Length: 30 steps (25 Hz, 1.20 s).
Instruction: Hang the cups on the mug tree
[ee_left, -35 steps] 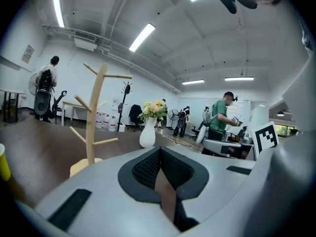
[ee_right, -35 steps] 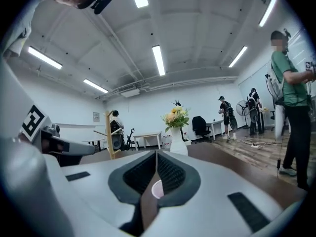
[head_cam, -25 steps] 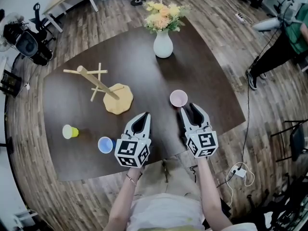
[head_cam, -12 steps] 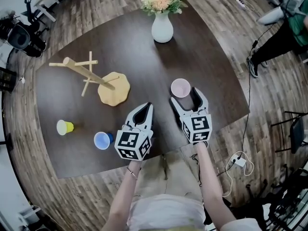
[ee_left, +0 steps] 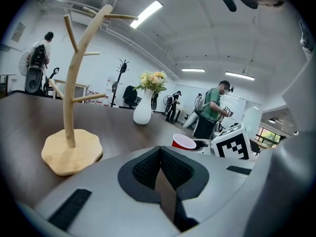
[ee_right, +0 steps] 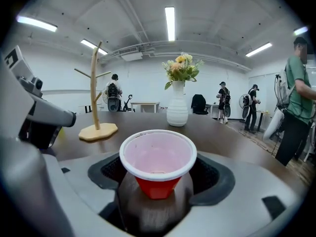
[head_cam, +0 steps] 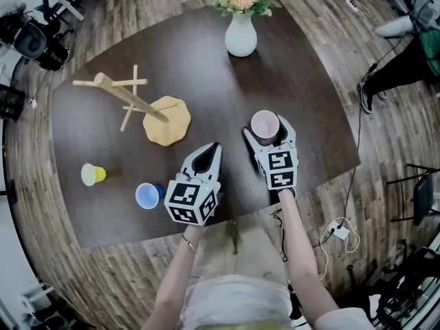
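A red cup (head_cam: 265,124) with a pale pink inside stands upright on the dark table (head_cam: 206,67). My right gripper (head_cam: 266,129) has its jaws on either side of it; they are opening and the pads stand clear of the cup (ee_right: 157,181). The left gripper (head_cam: 212,148) is shut and empty, near the table's front edge. The wooden mug tree (head_cam: 134,102) stands at the back left with bare branches, on a round base. A blue cup (head_cam: 147,195) sits left of the left gripper and a yellow cup (head_cam: 91,174) lies further left.
A white vase (head_cam: 241,36) with flowers stands at the table's far edge. A person (head_cam: 419,47) stands off to the right, and a cable with a power block (head_cam: 340,234) lies on the wooden floor there.
My right gripper has slid forward so the red cup now sits between its jaws, which have spread wide. The left gripper has stayed about where it was.
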Motion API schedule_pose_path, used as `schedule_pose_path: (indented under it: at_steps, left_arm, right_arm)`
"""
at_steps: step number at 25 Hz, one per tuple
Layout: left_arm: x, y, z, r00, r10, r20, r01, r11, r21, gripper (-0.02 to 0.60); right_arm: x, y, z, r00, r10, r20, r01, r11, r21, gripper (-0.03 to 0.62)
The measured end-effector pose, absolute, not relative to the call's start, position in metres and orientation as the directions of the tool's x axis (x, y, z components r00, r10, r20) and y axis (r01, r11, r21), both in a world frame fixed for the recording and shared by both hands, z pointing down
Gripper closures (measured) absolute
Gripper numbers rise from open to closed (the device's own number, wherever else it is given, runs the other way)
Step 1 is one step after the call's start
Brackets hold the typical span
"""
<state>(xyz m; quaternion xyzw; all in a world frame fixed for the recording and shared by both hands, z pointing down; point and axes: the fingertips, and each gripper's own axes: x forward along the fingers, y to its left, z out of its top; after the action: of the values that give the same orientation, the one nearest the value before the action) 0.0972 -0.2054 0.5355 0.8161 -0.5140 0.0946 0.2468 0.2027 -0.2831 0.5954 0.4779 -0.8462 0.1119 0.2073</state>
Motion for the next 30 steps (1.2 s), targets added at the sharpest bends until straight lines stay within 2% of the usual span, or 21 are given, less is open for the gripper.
schedule_pose_path:
  at_steps: [5, 6, 18, 30]
  left_arm:
    - [0.094, -0.207, 0.532, 0.443, -0.802, 0.400, -0.889, -0.339, 0.307, 0.558]
    - [0.094, -0.206, 0.531, 0.441, -0.804, 0.398, -0.890, -0.336, 0.307, 0.558]
    - [0.075, -0.197, 0.514, 0.369, -0.854, 0.367, -0.914, -0.262, 0.309, 0.558]
    - [0.032, -0.179, 0.478, 0.233, -0.924, 0.305, -0.949, -0.147, 0.280, 0.558]
  right_arm:
    - [0.200, -0.287, 0.598, -0.448, -0.759, 0.472, -0.861, 0.509, 0.002, 0.237]
    - [0.200, -0.286, 0.596, -0.450, -0.760, 0.469, -0.861, 0.509, -0.001, 0.273]
    - [0.186, -0.283, 0.570, -0.528, -0.719, 0.451, -0.826, 0.559, -0.076, 0.284]
    - [0.128, -0.274, 0.532, -0.660, -0.618, 0.428, -0.697, 0.716, -0.041, 0.286]
